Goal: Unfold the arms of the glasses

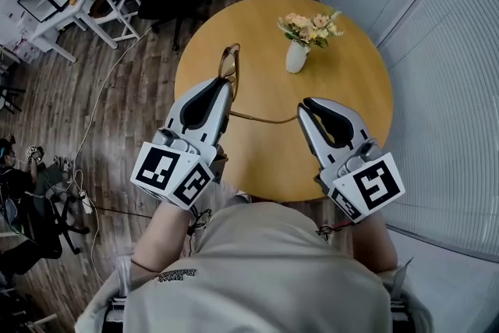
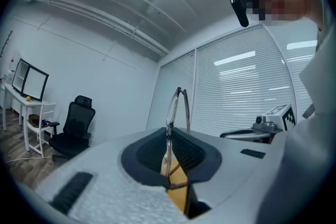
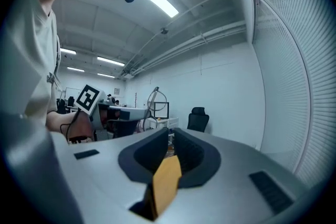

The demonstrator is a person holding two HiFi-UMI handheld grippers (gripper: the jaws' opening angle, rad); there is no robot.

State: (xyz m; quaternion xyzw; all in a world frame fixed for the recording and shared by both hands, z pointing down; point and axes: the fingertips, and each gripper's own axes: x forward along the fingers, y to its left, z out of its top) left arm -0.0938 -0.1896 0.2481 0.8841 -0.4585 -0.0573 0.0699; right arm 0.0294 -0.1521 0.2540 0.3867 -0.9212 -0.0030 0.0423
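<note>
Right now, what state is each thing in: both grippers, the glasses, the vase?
left gripper: shut on the glasses at the frame.
right gripper: jaws narrowly apart, nothing seen between them.
glasses: held on edge, one arm swung out toward the right gripper; other arm unclear.
vase: upright, flowers in it.

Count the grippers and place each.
2. The left gripper holds the glasses over the round table; the right gripper is alongside, by the tip of one swung-out arm. None looks hidden.
</note>
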